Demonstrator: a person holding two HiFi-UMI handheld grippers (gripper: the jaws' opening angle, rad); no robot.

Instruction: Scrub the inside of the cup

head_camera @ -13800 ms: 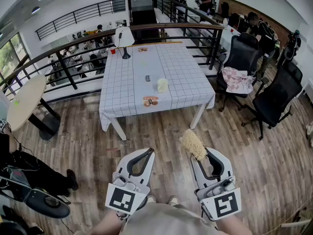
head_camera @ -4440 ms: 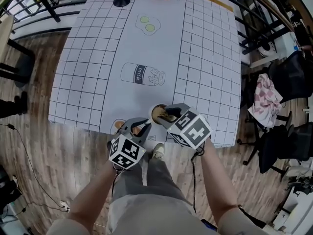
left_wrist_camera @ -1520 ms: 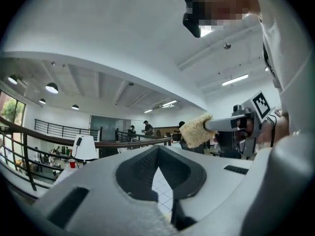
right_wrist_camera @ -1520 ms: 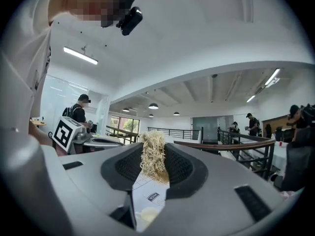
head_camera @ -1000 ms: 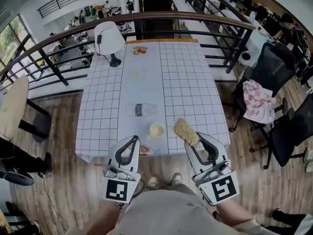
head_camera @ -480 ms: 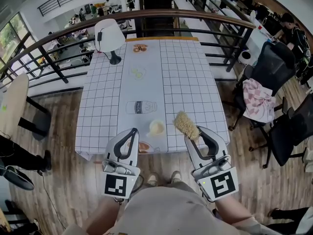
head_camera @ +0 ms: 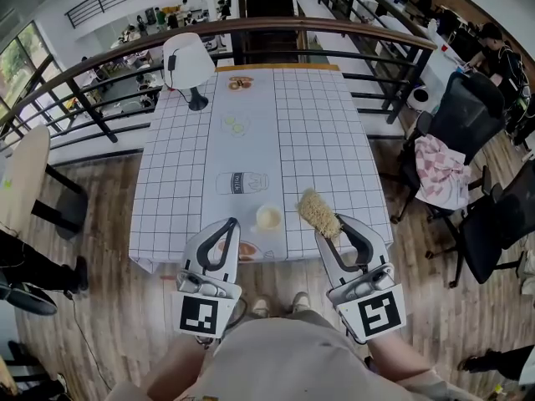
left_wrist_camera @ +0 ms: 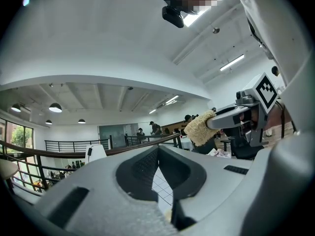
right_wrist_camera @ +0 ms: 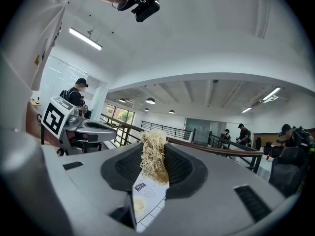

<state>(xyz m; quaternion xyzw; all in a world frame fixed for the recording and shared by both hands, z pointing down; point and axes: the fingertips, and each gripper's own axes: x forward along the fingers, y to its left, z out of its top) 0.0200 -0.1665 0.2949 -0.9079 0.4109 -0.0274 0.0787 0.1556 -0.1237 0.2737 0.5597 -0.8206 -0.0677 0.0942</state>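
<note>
Near edge of the table (head_camera: 334,140) keeps the cup (head_camera: 268,217), both grippers now withdrawn — scrubbing likely done. Left gripper (head_camera: 227,224) is closed and empty; right gripper (head_camera: 323,230) pinches the scrubber (head_camera: 318,213).

The only word you can read is "milk". It is on a small carton drawing (right_wrist_camera: 141,187) printed on the checked tablecloth (head_camera: 326,140), near the middle of the table's near half.

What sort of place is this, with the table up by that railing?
Most likely an upper gallery in an open-plan office or workshop. A curved railing overlooks a lower floor where people sit at desks, and black office chairs stand beside the cloth-covered table.
</note>
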